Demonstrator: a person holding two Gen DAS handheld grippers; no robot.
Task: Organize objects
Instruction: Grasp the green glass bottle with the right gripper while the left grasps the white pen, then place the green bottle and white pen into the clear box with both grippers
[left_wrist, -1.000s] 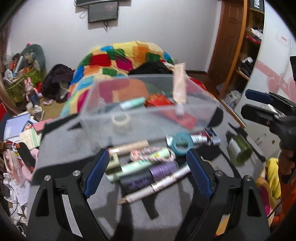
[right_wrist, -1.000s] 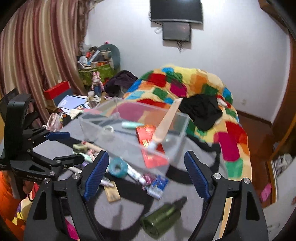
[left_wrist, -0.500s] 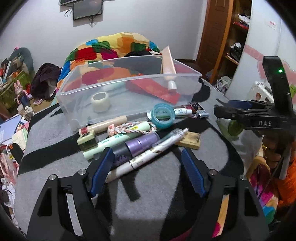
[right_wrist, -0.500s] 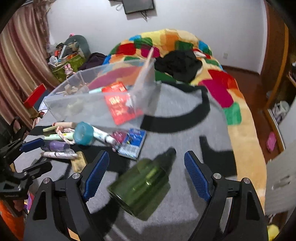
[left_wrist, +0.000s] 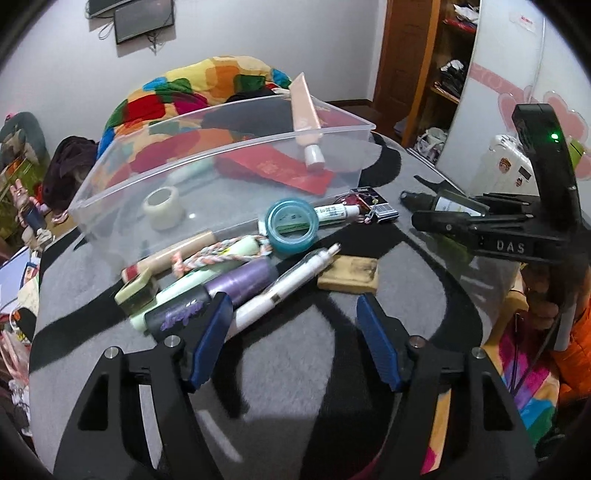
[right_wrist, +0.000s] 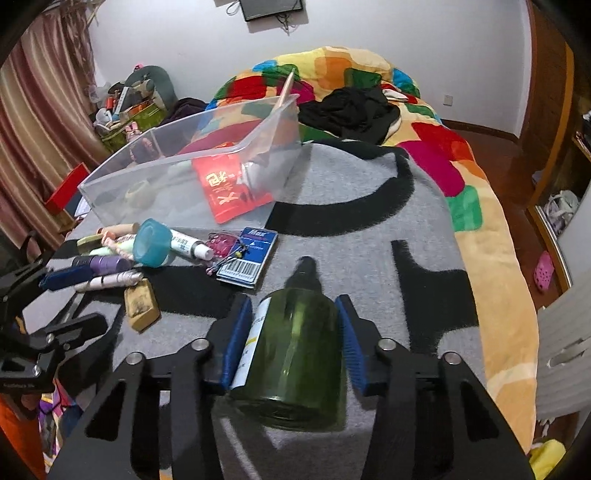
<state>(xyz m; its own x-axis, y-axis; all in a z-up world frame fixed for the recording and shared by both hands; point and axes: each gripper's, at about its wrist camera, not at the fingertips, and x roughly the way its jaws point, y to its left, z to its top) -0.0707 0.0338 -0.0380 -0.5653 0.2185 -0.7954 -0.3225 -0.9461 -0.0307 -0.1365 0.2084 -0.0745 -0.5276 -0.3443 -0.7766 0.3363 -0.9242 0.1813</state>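
Note:
A clear plastic bin stands on the grey cloth and holds a red envelope, a tape roll and a leaning peach tube. In front of it lie a teal tape roll, a purple tube, a white pen and a tan block. My left gripper is open and empty just before this pile. My right gripper has both pads against a green spray bottle lying on the cloth.
A blue card pack and a pink trinket lie between the bin and the bottle. A bed with a colourful quilt lies behind. The cloth's right edge drops off. Clutter fills the floor at the left.
My right gripper has dropped toward the green bottle and narrowed onto it. My left gripper has moved closer to the pile of tubes and stayed open.

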